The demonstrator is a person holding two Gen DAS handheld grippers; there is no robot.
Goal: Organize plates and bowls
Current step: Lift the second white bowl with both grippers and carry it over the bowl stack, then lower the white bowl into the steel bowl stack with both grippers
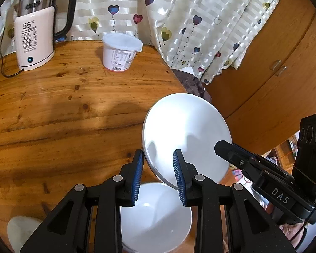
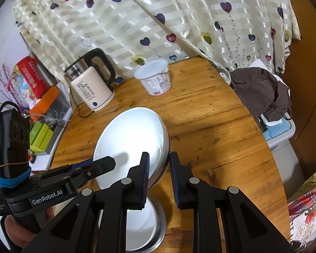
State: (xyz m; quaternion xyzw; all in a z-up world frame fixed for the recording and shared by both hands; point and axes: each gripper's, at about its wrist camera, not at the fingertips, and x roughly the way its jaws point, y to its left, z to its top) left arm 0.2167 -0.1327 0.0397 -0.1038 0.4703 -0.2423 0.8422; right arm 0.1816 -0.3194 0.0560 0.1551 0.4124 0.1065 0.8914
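Observation:
A white plate (image 1: 187, 135) hangs tilted above the round wooden table (image 1: 63, 105), held at two opposite edges. My left gripper (image 1: 158, 164) is shut on its near left rim. My right gripper (image 1: 223, 147) grips the right rim from the side. In the right wrist view the same plate (image 2: 130, 139) stands between my right gripper (image 2: 159, 164), shut on its grey-backed edge, and the left gripper (image 2: 109, 162). A white bowl (image 1: 155, 217) sits on the table right below the plate, and its steel-coloured rim shows around the bowl (image 2: 141, 227) there too.
A white kettle (image 1: 34, 31) and a lidded white tub (image 1: 121, 50) stand at the table's far side before a heart-patterned curtain. Another white dish (image 1: 21, 229) lies at the near left. A dark cloth (image 2: 261, 92) on a bin sits past the right edge, boxes (image 2: 33, 78) past the left.

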